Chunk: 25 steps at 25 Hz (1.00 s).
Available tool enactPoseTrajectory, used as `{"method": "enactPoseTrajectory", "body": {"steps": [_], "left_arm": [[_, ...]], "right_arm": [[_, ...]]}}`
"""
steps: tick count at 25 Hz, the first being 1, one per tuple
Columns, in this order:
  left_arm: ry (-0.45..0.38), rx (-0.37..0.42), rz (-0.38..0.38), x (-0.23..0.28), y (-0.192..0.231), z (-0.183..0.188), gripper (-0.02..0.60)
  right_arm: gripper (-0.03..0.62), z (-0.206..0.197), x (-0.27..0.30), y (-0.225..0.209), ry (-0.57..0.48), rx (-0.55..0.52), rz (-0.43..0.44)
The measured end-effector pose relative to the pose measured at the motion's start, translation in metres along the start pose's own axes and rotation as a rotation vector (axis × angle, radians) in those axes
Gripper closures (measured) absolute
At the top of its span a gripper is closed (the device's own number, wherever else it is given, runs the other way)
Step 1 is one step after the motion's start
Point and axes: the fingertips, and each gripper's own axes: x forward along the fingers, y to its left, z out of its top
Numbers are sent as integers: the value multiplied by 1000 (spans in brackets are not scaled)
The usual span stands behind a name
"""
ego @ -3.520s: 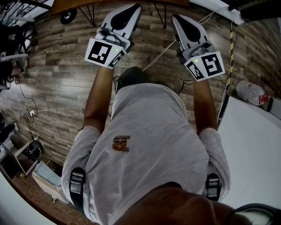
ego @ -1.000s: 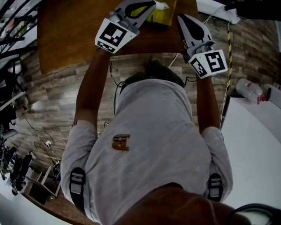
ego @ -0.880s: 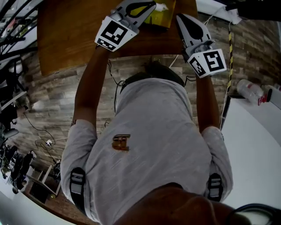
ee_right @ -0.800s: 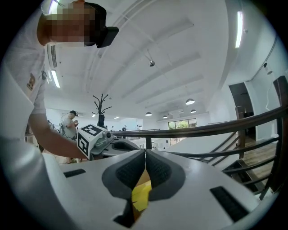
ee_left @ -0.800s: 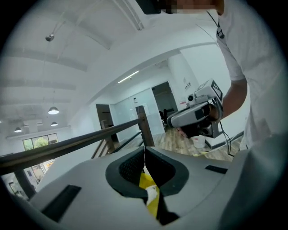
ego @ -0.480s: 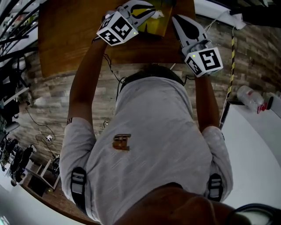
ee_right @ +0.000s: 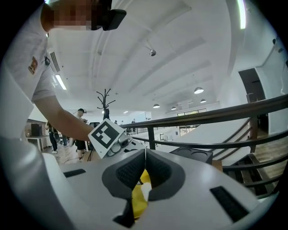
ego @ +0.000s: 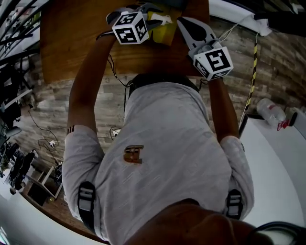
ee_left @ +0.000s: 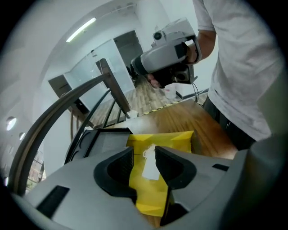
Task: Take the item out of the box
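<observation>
A yellow package (ego: 163, 29) with a white tag (ee_left: 150, 167) lies on the brown wooden table (ego: 76, 43). My left gripper (ego: 147, 9) hovers over the package's left side. In the left gripper view its jaws (ee_left: 144, 152) are opening, with the tag and yellow top showing in the gap and no pad pressing on them. My right gripper (ego: 181, 22) sits just right of the package with its jaws (ee_right: 145, 152) shut tip to tip; a bit of the yellow package (ee_right: 138, 197) shows beneath them. I see no other box clearly.
A black moulded tray (ee_left: 101, 141) lies on the table behind the package. A dark railing (ee_right: 216, 117) runs past the table's far side. Plank floor with cables (ego: 114, 131) lies below me, and a white surface (ego: 277, 162) with a bottle (ego: 271, 111) stands at right.
Both grippers have come in over the table toward the yellow package. The left one has turned above it and its jaws have parted. The right one has shifted left.
</observation>
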Motion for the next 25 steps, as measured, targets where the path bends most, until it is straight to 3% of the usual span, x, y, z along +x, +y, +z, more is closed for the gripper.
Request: {"method": "enactPoseTrajectory", "body": {"steps": [11, 25], "left_arm": [[181, 138, -234, 47, -2, -30, 353], [212, 148, -388, 76, -16, -46, 341]], "right_arm": [[562, -11, 14, -35, 40, 14, -25], [562, -20, 4, -54, 60, 37, -152]]}}
